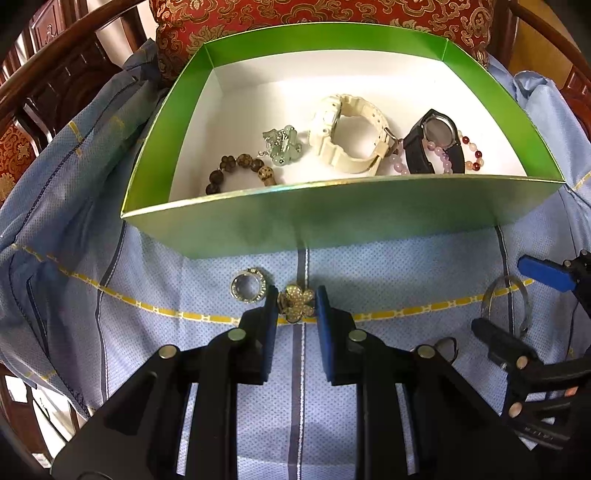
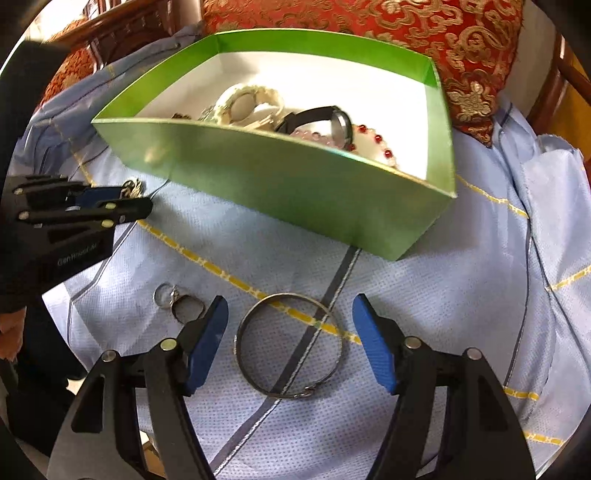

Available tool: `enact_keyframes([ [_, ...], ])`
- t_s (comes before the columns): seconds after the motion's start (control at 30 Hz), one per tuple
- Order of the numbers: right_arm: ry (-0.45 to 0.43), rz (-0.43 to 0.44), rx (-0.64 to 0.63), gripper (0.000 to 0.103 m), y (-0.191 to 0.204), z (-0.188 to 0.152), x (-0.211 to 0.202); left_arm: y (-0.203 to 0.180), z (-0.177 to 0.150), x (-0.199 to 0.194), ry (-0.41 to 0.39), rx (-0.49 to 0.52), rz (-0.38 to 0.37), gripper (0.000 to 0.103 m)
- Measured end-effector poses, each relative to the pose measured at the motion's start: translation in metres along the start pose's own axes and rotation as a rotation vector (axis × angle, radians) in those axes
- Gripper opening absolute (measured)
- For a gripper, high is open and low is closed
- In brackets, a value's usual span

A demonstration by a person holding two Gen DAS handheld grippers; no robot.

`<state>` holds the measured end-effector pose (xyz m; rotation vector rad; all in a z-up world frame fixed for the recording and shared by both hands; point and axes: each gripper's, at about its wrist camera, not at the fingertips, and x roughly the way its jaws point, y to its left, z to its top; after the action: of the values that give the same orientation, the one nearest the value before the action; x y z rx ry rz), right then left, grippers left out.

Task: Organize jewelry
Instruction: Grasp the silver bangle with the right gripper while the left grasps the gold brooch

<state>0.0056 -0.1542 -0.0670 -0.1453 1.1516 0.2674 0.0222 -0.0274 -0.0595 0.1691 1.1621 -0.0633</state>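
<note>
A green box (image 1: pixel 332 221) with a white floor holds a white watch (image 1: pixel 347 134), a black watch (image 1: pixel 434 142), bead bracelets (image 1: pixel 240 171) and a jade charm (image 1: pixel 282 146). My left gripper (image 1: pixel 296 301) has its two blue pads closed against a gold flower brooch (image 1: pixel 296 303) lying on the blue cloth. A silver ring (image 1: pixel 248 285) lies just left of it. My right gripper (image 2: pixel 290 321) is open, its pads on either side of a silver bangle (image 2: pixel 290 345) on the cloth. Two small rings (image 2: pixel 181 301) lie left of the bangle.
The blue striped cloth (image 2: pixel 461 295) covers a seat. A red and gold cushion (image 1: pixel 332 14) stands behind the box. Dark wooden chair arms (image 1: pixel 55 55) curve around the sides. The box (image 2: pixel 295 177) sits close in front of both grippers.
</note>
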Motion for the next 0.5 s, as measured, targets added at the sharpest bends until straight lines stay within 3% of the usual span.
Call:
enact_keyframes([
  [0.17, 0.018, -0.036, -0.054, 0.069, 0.01, -0.004, 0.002, 0.001, 0.0, 0.002, 0.006, 0.0, 0.004, 0.02],
  [0.27, 0.022, -0.028, -0.054, 0.057, 0.009, -0.004, 0.0, 0.001, 0.0, 0.003, 0.006, 0.002, 0.005, 0.02],
  [0.5, -0.019, -0.008, -0.03, 0.057, 0.002, -0.006, -0.017, 0.001, 0.0, -0.005, -0.017, -0.002, -0.015, 0.02],
])
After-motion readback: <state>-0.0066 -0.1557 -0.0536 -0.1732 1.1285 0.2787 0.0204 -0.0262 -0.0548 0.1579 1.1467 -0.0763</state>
